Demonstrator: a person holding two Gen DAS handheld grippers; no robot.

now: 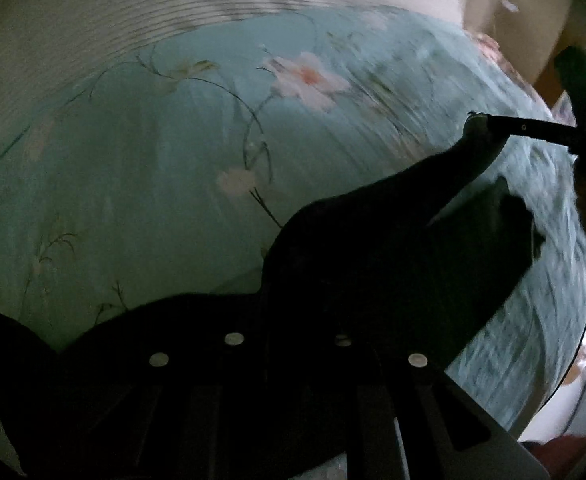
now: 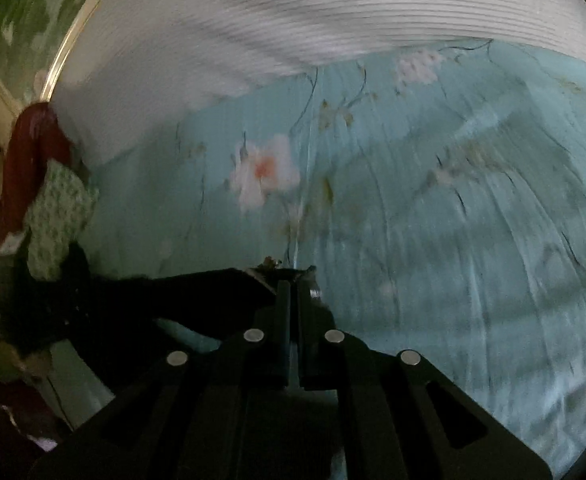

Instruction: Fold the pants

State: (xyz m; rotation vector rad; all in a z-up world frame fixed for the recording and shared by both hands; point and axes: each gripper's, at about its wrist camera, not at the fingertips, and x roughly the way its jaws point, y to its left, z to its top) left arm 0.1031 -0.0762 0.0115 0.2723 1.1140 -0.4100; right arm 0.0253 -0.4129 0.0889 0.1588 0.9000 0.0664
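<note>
The black pants [image 1: 373, 264] hang above a teal floral bed sheet [image 1: 133, 168], stretched between both grippers. In the left wrist view the dark cloth drapes over my left gripper [image 1: 289, 292] and hides its fingers; the jaws look shut on the fabric. From there the cloth rises to the upper right, where my right gripper [image 1: 475, 120] pinches a pale-lined edge. In the right wrist view my right gripper [image 2: 291, 280] is shut on that edge, and the pants [image 2: 197, 292] trail away to the left.
The sheet [image 2: 433, 220] covers the bed ahead of both grippers. A white ribbed panel [image 2: 293, 20] rises behind it. A dark red shape [image 2: 33, 148] and a green patterned cloth [image 2: 57, 216] sit at the left edge. A brown cabinet [image 1: 505, 12] stands at the far right.
</note>
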